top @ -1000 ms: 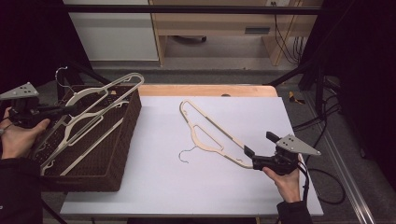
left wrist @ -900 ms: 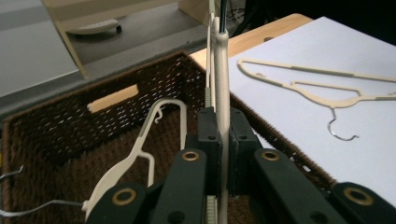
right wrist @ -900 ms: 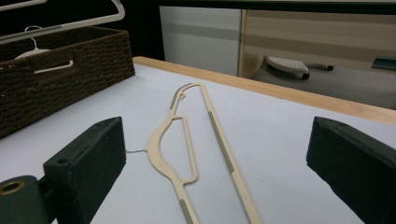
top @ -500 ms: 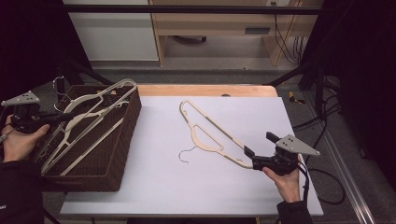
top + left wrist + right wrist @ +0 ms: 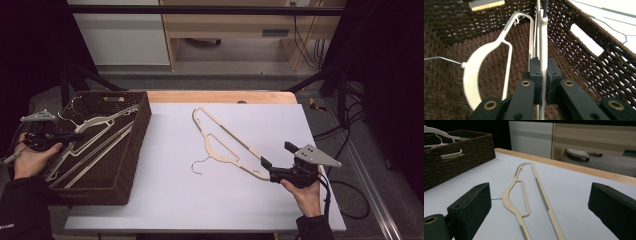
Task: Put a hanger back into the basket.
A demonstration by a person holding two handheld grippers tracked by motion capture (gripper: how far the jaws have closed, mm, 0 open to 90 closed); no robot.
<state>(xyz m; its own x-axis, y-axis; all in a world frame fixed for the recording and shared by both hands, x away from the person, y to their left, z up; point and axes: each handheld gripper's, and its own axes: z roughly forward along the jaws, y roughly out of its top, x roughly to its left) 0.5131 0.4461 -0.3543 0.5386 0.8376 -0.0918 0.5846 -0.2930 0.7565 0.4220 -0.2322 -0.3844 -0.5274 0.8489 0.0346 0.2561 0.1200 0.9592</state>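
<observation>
Left gripper [image 5: 75, 135]: jaws pressed together on the thin bar of a white hanger [image 5: 543, 40]; in the left gripper view the pads sandwich the bar edge-on.
Grip rationale: judged, pinching the flat bar on its narrow faces keeps the hanger from swinging while it is handled over the basket.
White hanger, position: inside the brown woven basket [image 5: 131, 150], slanting from the left hand [image 5: 31, 159] up toward the far rim.
Neighbours in basket: a second pale hanger [image 5: 486, 62] lies beside it, its wire hook near the back wall; long bars roughly parallel, probably so they stack flat.
Right gripper [image 5: 266, 168]: jaws spread wide, nothing between the pads; it rests low on the table [image 5: 165, 200], held by the right hand [image 5: 306, 192].
Beige hanger [image 5: 227, 145]: flat on the white tabletop, well apart from the basket, one end just at the right gripper's tips.
Right-side rationale: judged, open jaws aimed along the hanger's lower bar suggest it is lined up as the next pick.
Step in hand: judged, settling the white hanger into the basket.
</observation>
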